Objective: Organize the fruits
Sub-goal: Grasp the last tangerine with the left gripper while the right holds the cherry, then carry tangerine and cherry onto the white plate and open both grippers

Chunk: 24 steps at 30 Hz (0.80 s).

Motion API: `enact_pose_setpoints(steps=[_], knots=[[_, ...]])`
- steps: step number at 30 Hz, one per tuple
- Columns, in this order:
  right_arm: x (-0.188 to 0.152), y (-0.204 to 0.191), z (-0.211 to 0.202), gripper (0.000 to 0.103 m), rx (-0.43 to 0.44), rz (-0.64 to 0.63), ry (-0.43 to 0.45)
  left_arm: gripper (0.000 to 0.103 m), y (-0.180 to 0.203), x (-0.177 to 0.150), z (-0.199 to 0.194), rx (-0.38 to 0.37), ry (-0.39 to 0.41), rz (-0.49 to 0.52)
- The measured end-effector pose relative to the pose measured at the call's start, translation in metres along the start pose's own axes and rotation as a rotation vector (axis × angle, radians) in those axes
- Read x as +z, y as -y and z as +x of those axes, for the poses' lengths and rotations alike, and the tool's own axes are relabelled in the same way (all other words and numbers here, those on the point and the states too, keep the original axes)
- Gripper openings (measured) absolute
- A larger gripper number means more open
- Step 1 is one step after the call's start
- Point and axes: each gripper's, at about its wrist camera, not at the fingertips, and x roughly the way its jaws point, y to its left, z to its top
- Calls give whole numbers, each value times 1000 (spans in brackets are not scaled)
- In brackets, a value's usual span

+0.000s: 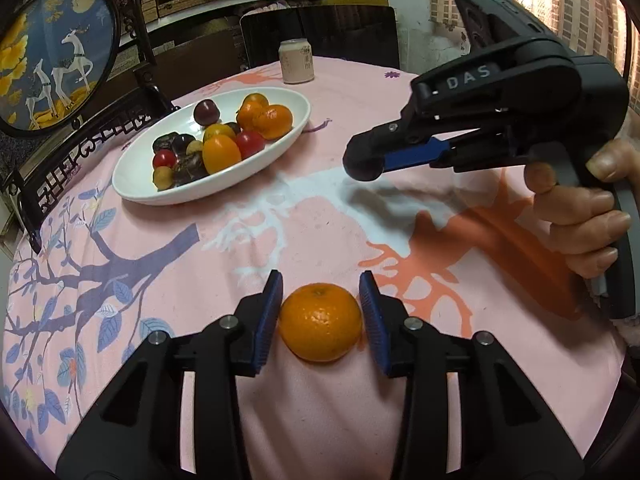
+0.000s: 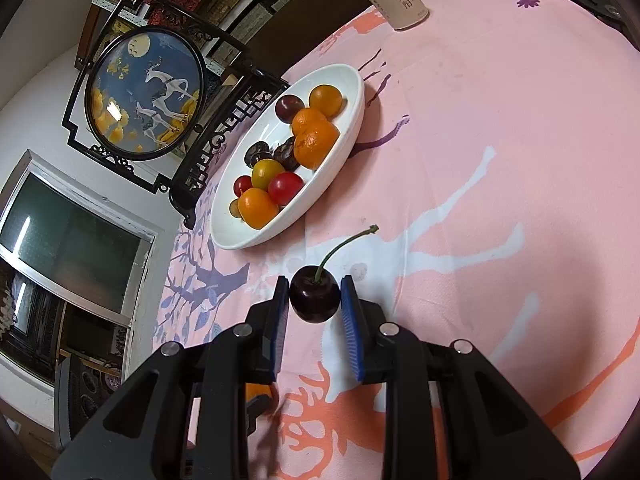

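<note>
1. My left hand-held gripper [image 1: 320, 312] pinched a mandarin [image 1: 320, 322] sitting on the worktop [image 1: 400, 216].
2. My right hand-held gripper [image 2: 314, 300] pinched a cherry [image 2: 314, 300], stem up.
3. The fruit dish [image 1: 132, 188] lay ahead-left of both.

Lighting: warm indoor, med-bright; pink cloth on counter [image 1: 320, 208] evenly lit. Soft shadow under right gripper [image 1: 362, 164]. Glare spot on framed deer panel [image 2: 114, 110]; sheen on white dish [image 2: 352, 92]. Both views: strong fisheye bend, dark vignette at corners. Focus sharp centre, no motion blur.
</note>
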Motion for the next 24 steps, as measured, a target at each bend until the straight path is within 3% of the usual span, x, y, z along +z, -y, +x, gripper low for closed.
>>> enact_pose_setpoints(steps=[7, 10, 14, 17, 20, 24], knots=[[-1, 0, 1, 27, -2, -3, -7, 41, -2, -4, 1, 14, -34, -13], [-1, 1, 2, 27, -5, -1, -10, 43, -11, -6, 9, 13, -82, -57], [-1, 1, 2, 27, -2, -1, -8, 41, -13, -7, 7, 7, -77, -68], [-1, 1, 2, 27, -2, -1, -7, 41, -13, -6, 5, 13, -66, -73], [-1, 1, 1, 27, -3, -3, -1, 40, -18, -1, -6, 54, -6, -96], [-1, -4, -7, 27, -40, -42, 68, 40, -45, 15, -18, 103, 57, -179]])
